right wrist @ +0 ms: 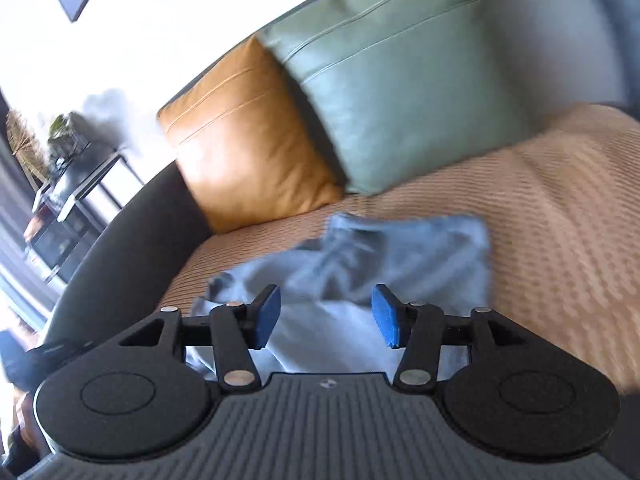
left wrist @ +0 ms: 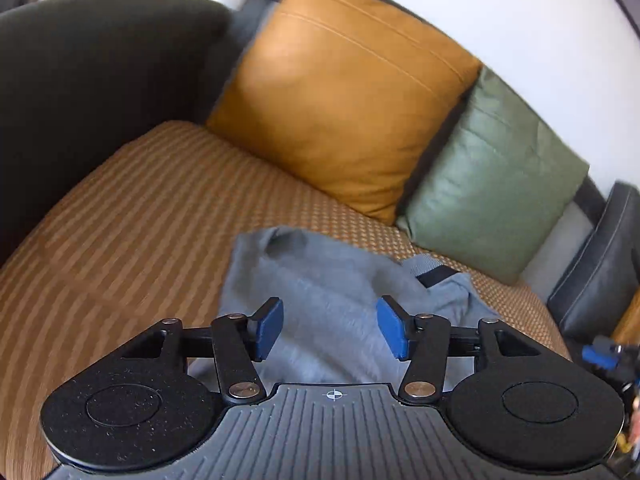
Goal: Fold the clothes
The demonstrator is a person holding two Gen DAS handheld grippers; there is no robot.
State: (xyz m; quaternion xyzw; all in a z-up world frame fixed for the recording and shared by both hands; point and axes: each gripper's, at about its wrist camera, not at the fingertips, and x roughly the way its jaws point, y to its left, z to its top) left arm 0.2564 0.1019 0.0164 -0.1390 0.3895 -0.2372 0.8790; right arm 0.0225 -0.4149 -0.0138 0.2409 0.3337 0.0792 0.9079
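A grey-blue garment [left wrist: 320, 280] lies crumpled on the woven orange-brown sofa seat [left wrist: 140, 220]. My left gripper [left wrist: 330, 328] is open and empty, its blue pads [left wrist: 269, 328] hovering just above the near part of the garment. In the right wrist view the same garment [right wrist: 400, 256] lies bunched on the seat [right wrist: 560, 208]. My right gripper [right wrist: 326, 320] is open and empty, just above the garment's near edge. The right gripper's blue tip [left wrist: 600, 354] shows at the right edge of the left wrist view.
An orange cushion [left wrist: 340, 92] and a green cushion [left wrist: 492, 184] lean against the sofa back behind the garment. A dark rounded armrest [left wrist: 92, 60] bounds the seat on the left. A dark cushion [left wrist: 600, 264] sits at the right.
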